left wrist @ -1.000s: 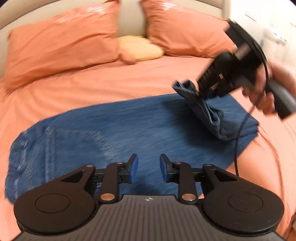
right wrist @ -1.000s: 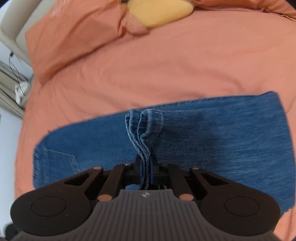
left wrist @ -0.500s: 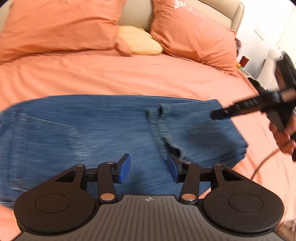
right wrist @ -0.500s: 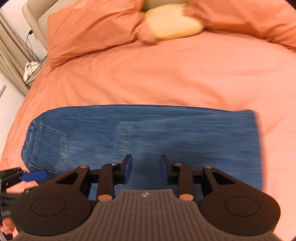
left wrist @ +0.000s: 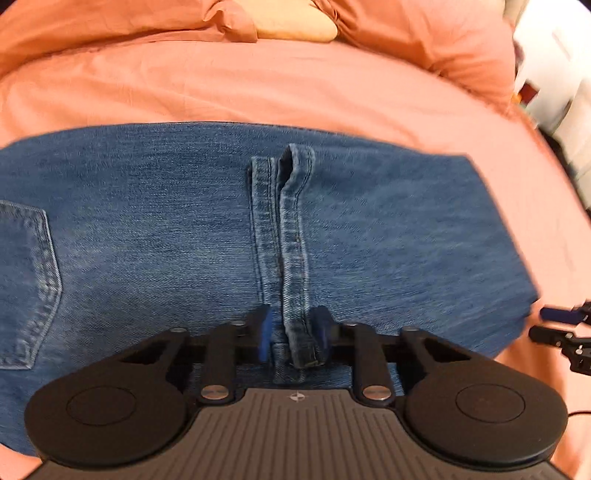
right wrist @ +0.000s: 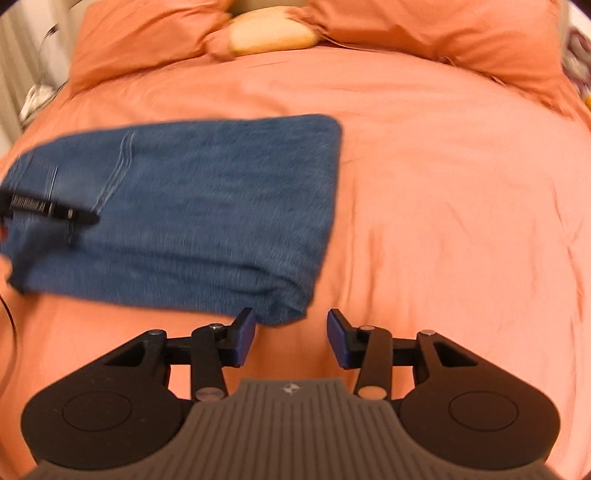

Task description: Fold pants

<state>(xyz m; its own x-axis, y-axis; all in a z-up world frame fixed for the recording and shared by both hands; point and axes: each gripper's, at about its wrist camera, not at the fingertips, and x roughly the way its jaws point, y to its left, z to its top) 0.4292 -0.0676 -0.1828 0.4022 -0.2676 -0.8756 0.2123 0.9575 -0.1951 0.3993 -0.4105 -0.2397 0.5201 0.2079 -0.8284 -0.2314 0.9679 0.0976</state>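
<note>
My left gripper [left wrist: 291, 338] is straddling, jaws apart, the hems [left wrist: 291, 236] of the jeans [left wrist: 147, 221] lying on the orange bed [left wrist: 258, 85]; my right gripper [right wrist: 291, 338] is hovering wide open over the sheet, pillows [right wrist: 443, 33] at twelve o'clock.

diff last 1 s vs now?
The right gripper let go of the hems, which now lie flat on the jeans, and backed off to their folded corner, open. The left gripper moved in to straddle the hems. Bed unchanged.

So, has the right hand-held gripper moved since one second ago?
Yes. The right hand-held gripper released the jeans' hem, opened, and moved right, off the jeans.
</note>
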